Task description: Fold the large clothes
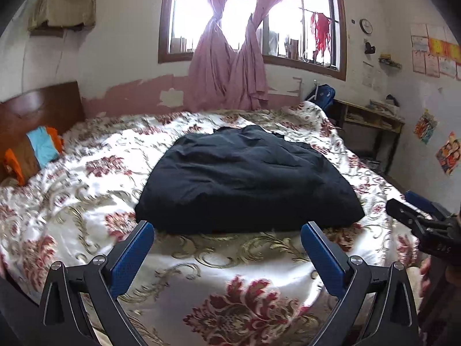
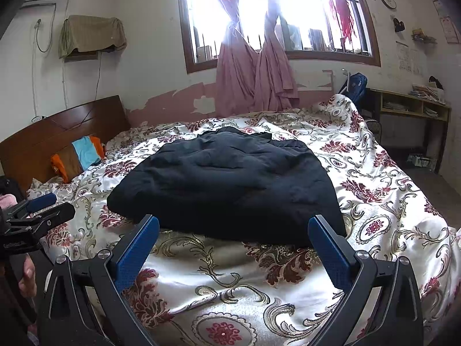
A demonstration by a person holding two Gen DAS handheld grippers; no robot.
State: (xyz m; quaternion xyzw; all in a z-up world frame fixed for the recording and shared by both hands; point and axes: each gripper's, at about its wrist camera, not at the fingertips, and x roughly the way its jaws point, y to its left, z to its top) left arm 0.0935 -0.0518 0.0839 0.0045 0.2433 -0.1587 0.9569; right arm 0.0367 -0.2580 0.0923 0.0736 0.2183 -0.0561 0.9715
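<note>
we saw the dark garment (image 1: 247, 178) lying folded into a rough rectangle in the middle of the bed (image 1: 86, 201), on the floral bedspread (image 1: 236, 297). its near edge sat just beyond our fingertips in both views, not touching them. surface of the cloth was wrinkled, far edge a bit uneven, with a small flap sticking out toward the window side.

our left hand-held gripper (image 1: 227, 233) hung above the near part of the bedspread with its blue pads (image 1: 132, 256) spread wide apart, nothing between them. our right hand-held gripper (image 2: 233, 227) was the same: pads (image 2: 331, 256) wide apart, nothing held, hovering over the bedspread just short of the garment (image 2: 227, 184). each tool showed in the other's view: the right one at the far right edge of the left wrist view (image 1: 420, 225), the left one at the far left edge of the right wrist view (image 2: 37, 216), with part of the holding hand (image 2: 27, 276) visible below it. from those side glimpses we could not tell jaw spacing, only from each tool's own camera.

at the head of the bed we noted a wooden headboard (image 2: 57, 135) and a striped pillow (image 2: 79, 155) in orange, brown and light blue. behind the bed were a window (image 1: 288, 14) with pink curtains (image 1: 227, 72) tied at the middle, a round wall clock (image 1: 366, 26), and a wooden shelf unit (image 2: 409, 106) on the right with papers on it. the wall paint looked peeled along the lower part.
</note>
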